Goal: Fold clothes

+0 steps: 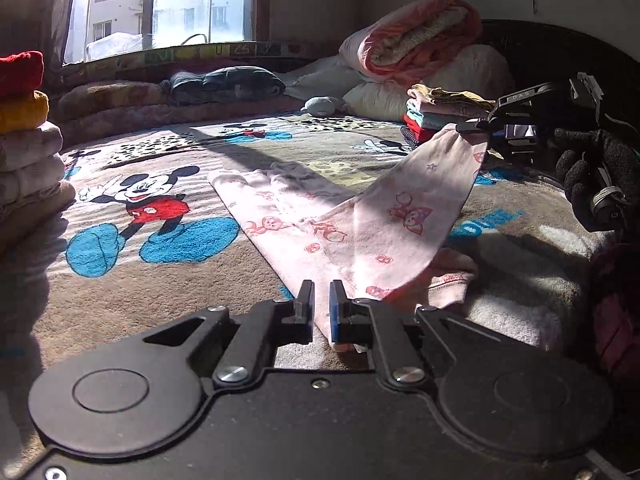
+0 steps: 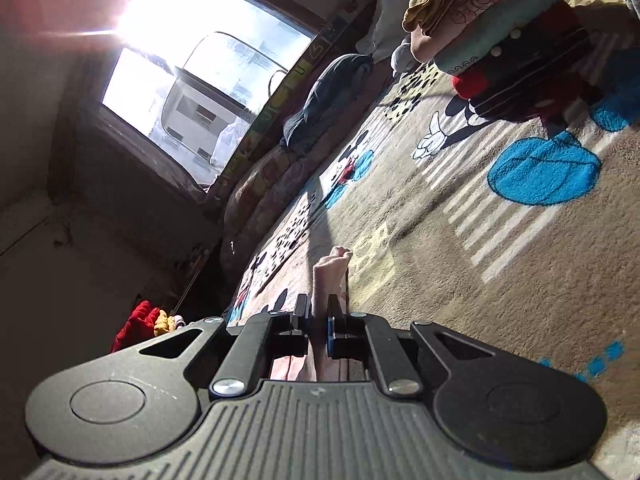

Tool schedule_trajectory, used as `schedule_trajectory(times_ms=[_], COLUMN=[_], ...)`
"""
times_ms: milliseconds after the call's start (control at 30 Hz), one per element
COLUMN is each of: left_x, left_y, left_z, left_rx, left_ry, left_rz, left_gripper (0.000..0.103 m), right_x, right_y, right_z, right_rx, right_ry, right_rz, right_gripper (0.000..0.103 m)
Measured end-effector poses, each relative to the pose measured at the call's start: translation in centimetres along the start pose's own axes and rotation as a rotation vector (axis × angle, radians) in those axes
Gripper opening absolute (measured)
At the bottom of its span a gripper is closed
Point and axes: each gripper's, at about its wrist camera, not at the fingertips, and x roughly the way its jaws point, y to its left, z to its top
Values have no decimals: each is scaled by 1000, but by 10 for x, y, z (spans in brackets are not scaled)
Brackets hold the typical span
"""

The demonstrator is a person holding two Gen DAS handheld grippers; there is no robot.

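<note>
A pale pink garment with red cartoon prints lies on the Mickey Mouse blanket, partly folded over itself. My left gripper is shut on its near edge, low against the blanket. In the left wrist view, my right gripper is shut on the garment's far right corner and holds it lifted, so the cloth slopes up from the blanket. A black gloved hand holds that tool. In the right wrist view, a bunched strip of the pink garment sticks out between the shut fingers of my right gripper.
Folded clothes stand in a stack at the left and another at the back right, the latter also close in the right wrist view. A rolled quilt, pillows, a dark garment and a small plush toy lie below the window.
</note>
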Motion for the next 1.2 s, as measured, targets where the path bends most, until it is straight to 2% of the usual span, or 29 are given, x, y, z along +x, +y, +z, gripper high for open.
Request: schedule_trajectory(times_ms=[67, 167, 233, 300, 400, 433, 533, 567, 667, 800, 967, 1200], left_x=[0, 4, 11, 21, 45, 49, 48, 45, 45, 56, 47, 51], left_y=[11, 10, 1, -11, -23, -26, -28, -27, -27, -33, -30, -25], left_z=[1, 6, 8, 8, 1, -3, 1, 3, 6, -2, 0, -3], left_rx=[-41, -68, -51, -8, 30, 56, 57, 46, 33, 65, 55, 41], left_ry=[-8, -33, -31, -9, 131, 149, 124, 99, 70, 120, 86, 102], left_rz=[55, 54, 25, 6, -69, -71, -55, -65, -76, -98, -161, -197], left_gripper=[6, 6, 6, 6, 6, 6, 6, 9, 33, 40, 53, 56], right_x=[2, 3, 3, 3, 2, 2, 4, 6, 15, 33, 66, 121], right_y=[-2, -4, -4, -4, -4, -5, -2, 0, 9, 23, 52, 94], right_z=[-2, -4, -4, -3, -2, -2, 1, 2, 8, 16, 24, 25], right_rx=[-3, -4, -3, -2, -2, -2, -3, -6, -6, 12, -29, -109], right_ry=[15, 24, 25, 26, 28, 29, 34, 37, 48, 61, 109, 175], right_rz=[-15, -28, -35, -42, -53, -57, -69, -72, -82, -92, -137, -193], right_gripper=[10, 10, 10, 10, 10, 10, 10, 10, 10, 10, 10, 10])
